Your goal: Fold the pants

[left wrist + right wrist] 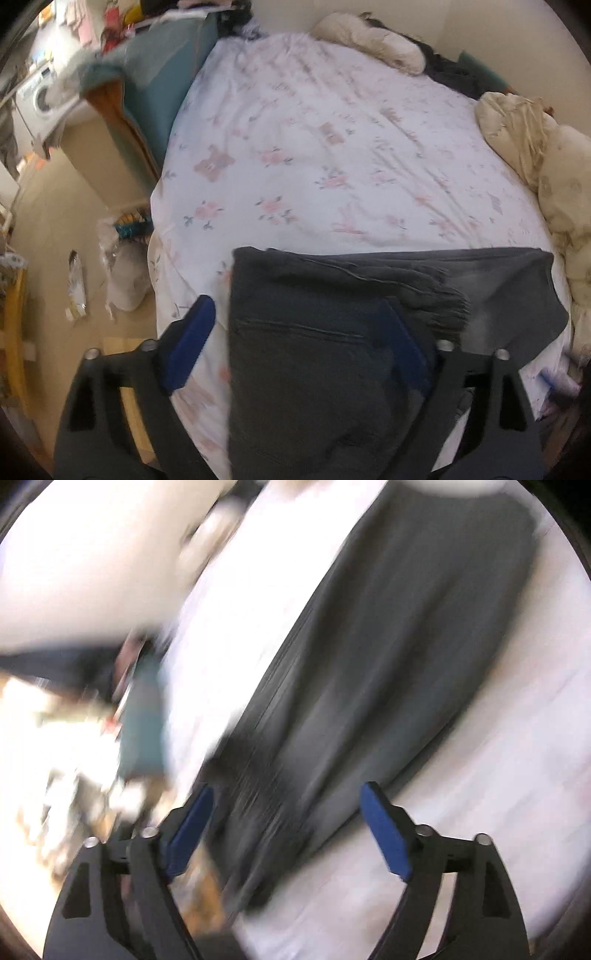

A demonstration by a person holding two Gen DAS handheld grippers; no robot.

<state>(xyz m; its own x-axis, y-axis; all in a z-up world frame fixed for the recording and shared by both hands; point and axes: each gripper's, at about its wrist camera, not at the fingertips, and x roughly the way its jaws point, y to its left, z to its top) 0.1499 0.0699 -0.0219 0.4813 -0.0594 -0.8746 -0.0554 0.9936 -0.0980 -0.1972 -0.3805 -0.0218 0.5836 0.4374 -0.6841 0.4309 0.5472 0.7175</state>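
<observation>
Dark grey pants (314, 343) lie folded on the near part of a bed with a floral sheet (314, 147). In the left wrist view my left gripper (299, 332) is open, hovering above the pants' waist end, blue pads (190, 343) on either side. In the right wrist view, which is motion-blurred, the pants (369, 664) stretch lengthwise away across the white sheet (498, 794). My right gripper (291, 823) is open and empty over the near end of the pants.
Beige pillows and a crumpled duvet (535, 155) line the bed's far and right edges. A teal cushion (159, 85) stands at the left edge. Bags (125, 273) lie on the floor at left, and a washing machine (37, 99) stands beyond.
</observation>
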